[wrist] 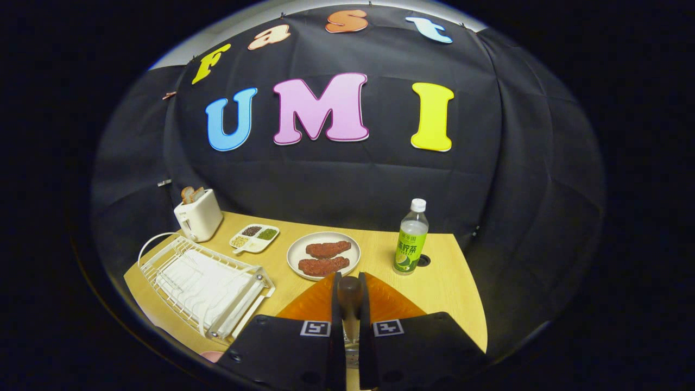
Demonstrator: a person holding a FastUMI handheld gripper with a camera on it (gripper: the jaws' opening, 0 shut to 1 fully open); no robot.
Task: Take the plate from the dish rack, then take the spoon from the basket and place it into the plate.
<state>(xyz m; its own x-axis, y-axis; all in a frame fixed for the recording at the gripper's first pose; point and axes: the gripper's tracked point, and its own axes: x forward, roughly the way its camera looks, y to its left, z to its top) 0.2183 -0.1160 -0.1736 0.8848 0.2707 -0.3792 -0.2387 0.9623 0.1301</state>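
The spoon (350, 304) is squeezed between the two fingers of the gripper (350, 326), handle end forward, right above the orange plate (388, 301). Just past that plate sits a pale plate with two meat pieces (323, 255). Left of the orange plate is the white dish rack (203, 285); right of it stands a bottle (411, 237).

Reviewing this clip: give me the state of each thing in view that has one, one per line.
gripper: shut on the spoon handle
spoon: held between the fingers, brown handle pointing forward
orange plate: under the fingers, on the table
dish rack: no plate in it
round plate: holds two pieces of meat
toaster: bread sticking up from the slot
bottle: upright, capped
divided dish: compartments filled
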